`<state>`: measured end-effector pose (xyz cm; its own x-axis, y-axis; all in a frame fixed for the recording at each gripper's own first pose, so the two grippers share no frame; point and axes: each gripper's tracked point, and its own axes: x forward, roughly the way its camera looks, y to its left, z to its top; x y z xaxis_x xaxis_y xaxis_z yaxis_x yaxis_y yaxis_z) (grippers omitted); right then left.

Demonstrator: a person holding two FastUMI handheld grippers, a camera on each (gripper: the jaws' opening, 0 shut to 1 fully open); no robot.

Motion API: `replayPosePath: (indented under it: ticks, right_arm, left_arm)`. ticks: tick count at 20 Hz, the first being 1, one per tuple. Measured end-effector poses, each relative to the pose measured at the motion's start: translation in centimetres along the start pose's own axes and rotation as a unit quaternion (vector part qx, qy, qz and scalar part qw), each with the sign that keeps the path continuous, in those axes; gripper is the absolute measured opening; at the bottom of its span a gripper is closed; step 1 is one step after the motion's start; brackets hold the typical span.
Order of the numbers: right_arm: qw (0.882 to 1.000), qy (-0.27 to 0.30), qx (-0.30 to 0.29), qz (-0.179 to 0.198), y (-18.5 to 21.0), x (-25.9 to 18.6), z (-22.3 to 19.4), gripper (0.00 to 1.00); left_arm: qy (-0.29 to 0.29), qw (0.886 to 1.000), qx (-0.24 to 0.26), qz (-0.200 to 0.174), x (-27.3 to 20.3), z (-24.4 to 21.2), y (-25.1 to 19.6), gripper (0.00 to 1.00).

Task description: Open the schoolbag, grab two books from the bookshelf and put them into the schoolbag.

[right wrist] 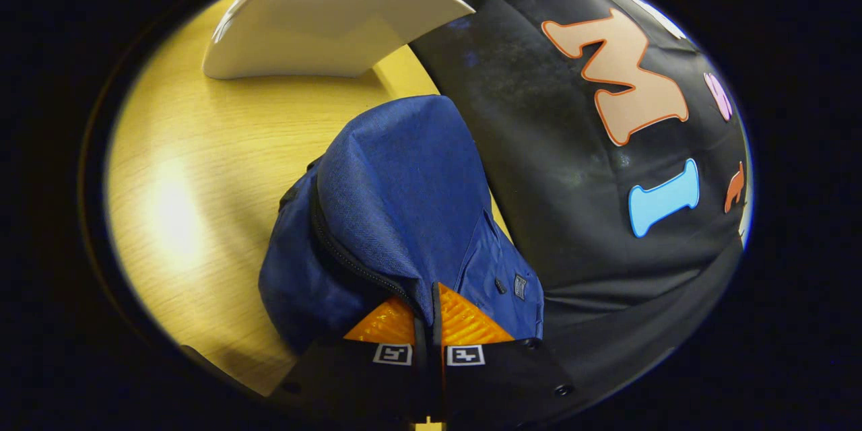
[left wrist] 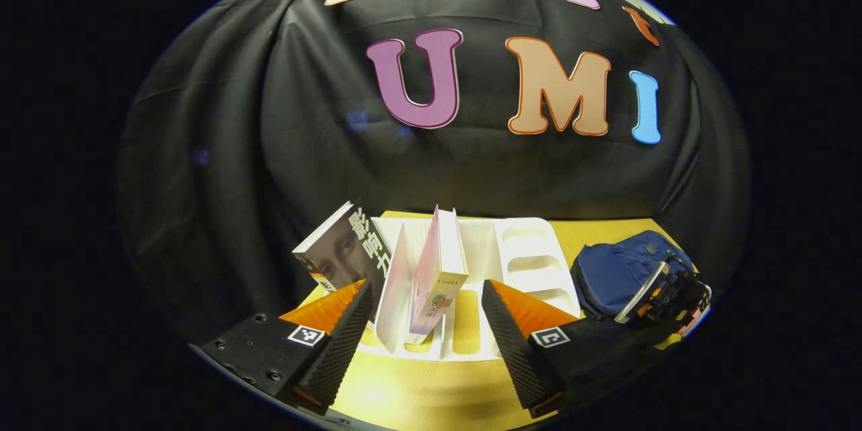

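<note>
Two books [left wrist: 438, 269] are framed mid-picture by the wide left tool [left wrist: 425, 313]; the bag [right wrist: 404, 215] is pinched at bottom centre by the right tool [right wrist: 429, 316].

Count taken from both gripper views.

Books: two. One dark-covered book [left wrist: 347, 249] leaned at about 9 o'clock of the rack; one pale pink book [left wrist: 439, 273] stood upright near its middle.

Bookshelf: one white bookshelf [left wrist: 532, 252] (several open slots, exact number could not be told), also seen at 12 o'clock in the right gripper view [right wrist: 323, 20].

Schoolbag: one blue schoolbag [right wrist: 404, 202], at 3 o'clock in the left gripper view [left wrist: 616, 269].

Table: one wooden table [right wrist: 202, 168].

Grippers: two, the left gripper [left wrist: 427, 300] and the right gripper [right wrist: 429, 306].
</note>
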<state>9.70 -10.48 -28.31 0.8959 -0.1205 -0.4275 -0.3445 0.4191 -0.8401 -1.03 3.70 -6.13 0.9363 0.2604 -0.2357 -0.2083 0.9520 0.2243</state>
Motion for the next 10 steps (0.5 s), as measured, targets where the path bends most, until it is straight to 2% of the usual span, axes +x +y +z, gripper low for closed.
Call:
replayPosePath:
  ticks: [5, 6, 10]
  right_arm:
    - [1.0, -0.008, 0.019, -0.019, -1.7, -1.1, 0.8, 0.03]
    - [0.999, -0.007, 0.023, -0.023, -2.1, -1.2, 0.9, 0.06]
    - [0.999, -0.009, 0.038, -0.037, -3.7, -1.7, 1.5, 0.03]
  left_arm:
    - [0.042, 0.999, -0.015, -0.019, 1.3, 1.0, -1.1, 0.94]
    - [0.052, 0.998, -0.013, -0.019, 1.7, 1.2, -1.1, 0.94]
    - [0.098, 0.995, 0.003, -0.018, 3.2, 1.6, -1.0, 0.94]
